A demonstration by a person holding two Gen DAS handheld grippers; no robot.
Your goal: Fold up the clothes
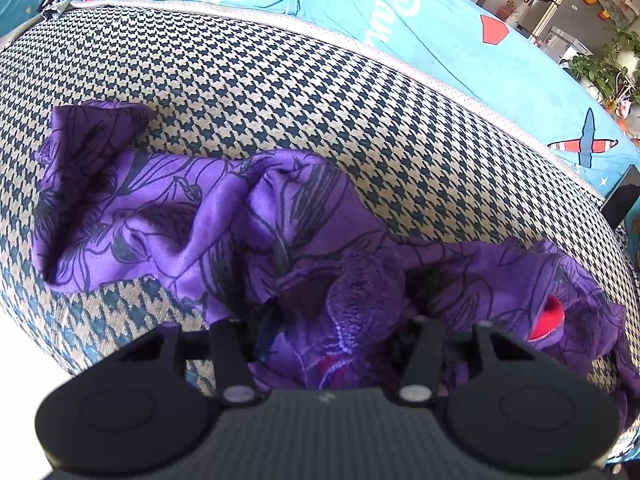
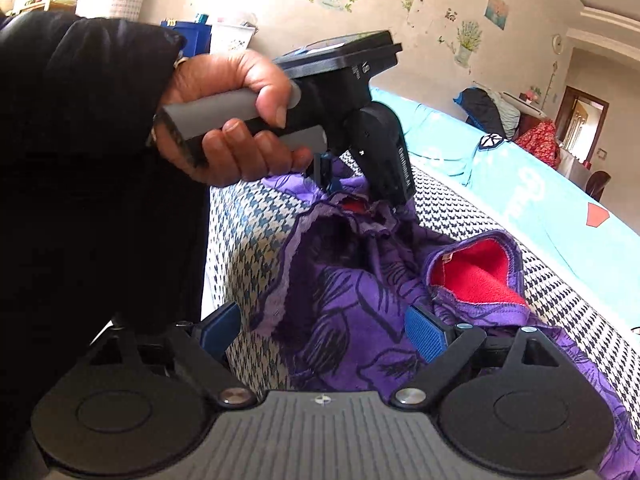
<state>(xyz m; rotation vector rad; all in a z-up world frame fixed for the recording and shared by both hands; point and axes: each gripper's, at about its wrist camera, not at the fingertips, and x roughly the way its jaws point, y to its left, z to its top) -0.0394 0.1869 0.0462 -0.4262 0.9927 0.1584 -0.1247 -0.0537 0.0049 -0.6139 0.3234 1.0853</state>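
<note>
We see the purple garment sprawled lengthwise left to right across the houndstooth cushion, thin slick floral-print fabric with a red fleece lining, crumpled and unfolded. Our left claw sits clamped on a bunched purple edge at the near side, the hand on its grey grip; our right claw stands with jaws apart, blue ribbed pads straddling the cloth but not pressing it. We judge the right claw nearer the open red-lined end, so that end, just ahead and right of it, is the likely next pinch.
</note>
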